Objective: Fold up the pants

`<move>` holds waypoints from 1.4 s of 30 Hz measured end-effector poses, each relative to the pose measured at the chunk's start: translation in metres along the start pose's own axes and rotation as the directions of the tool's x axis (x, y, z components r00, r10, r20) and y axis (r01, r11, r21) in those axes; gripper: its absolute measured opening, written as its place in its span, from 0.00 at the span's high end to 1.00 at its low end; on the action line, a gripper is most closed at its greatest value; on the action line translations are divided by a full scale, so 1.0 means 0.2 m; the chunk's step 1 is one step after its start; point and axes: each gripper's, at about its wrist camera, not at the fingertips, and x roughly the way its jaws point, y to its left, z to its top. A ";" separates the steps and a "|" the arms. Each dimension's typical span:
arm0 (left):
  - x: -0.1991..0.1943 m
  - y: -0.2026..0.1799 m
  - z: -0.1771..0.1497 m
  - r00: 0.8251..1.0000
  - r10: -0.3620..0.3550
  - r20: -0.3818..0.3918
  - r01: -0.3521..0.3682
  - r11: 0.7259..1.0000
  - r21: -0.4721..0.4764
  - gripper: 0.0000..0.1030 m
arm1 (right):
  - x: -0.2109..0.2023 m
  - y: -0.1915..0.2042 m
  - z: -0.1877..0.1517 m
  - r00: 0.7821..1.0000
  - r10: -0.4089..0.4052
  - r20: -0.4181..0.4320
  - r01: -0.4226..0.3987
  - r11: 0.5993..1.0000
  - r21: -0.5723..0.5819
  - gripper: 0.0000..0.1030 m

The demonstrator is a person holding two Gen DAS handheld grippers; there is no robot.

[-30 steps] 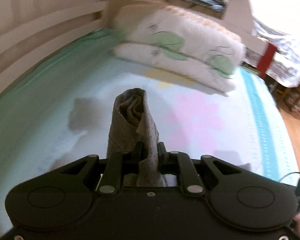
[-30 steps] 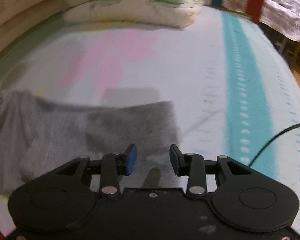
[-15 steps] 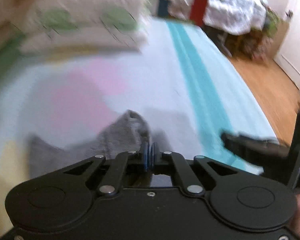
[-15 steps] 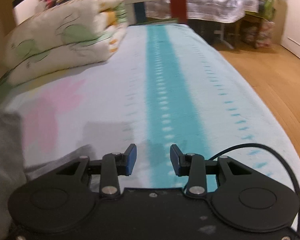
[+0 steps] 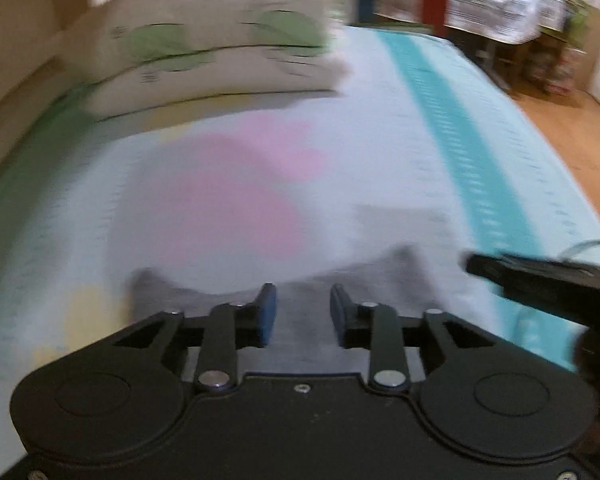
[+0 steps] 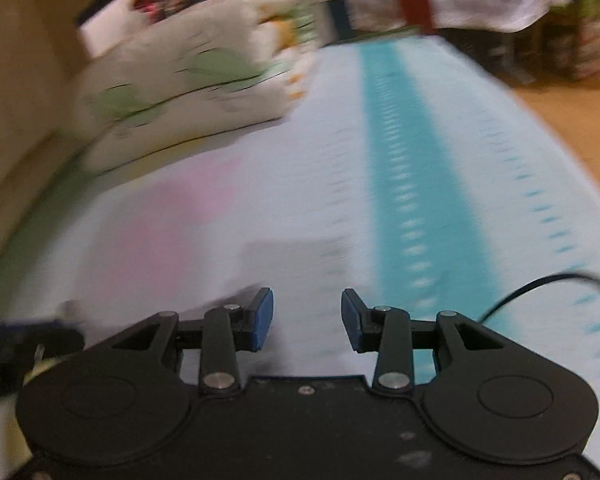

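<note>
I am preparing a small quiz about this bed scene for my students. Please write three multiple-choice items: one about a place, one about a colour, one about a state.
1. Where do the grey pants lie?
A. on the bed sheet, just beyond the left gripper
B. on top of the folded duvet
C. on the wooden floor

2. What colour is the wide stripe along the sheet?
A. red
B. teal
C. black

3. How is the right gripper?
A. shut on the pants
B. shut on a cable
C. open, nothing between its pads

Answers:
1 A: the left wrist view shows the grey cloth flat on the sheet, right in front of the fingers, whose jaws are opening.
2 B: both views show a teal band.
3 C: the blue pads stand apart over bare sheet.
</note>
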 end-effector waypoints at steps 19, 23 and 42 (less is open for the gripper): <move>0.34 0.66 -0.28 0.980 0.034 -0.198 -0.073 0.978 -0.197 0.50 | 0.37 0.25 -0.06 0.974 0.005 -0.228 -0.063 0.967 -0.248 0.49; 0.38 0.69 -0.30 0.976 0.013 -0.220 -0.063 0.973 -0.222 0.51 | 0.34 0.21 -0.07 0.966 0.074 -0.248 -0.123 0.974 -0.188 0.51; 0.42 0.65 -0.17 0.988 -0.001 -0.155 -0.034 0.975 -0.221 0.44 | 0.15 0.28 -0.14 0.995 -0.097 -0.036 0.080 0.940 -0.330 0.99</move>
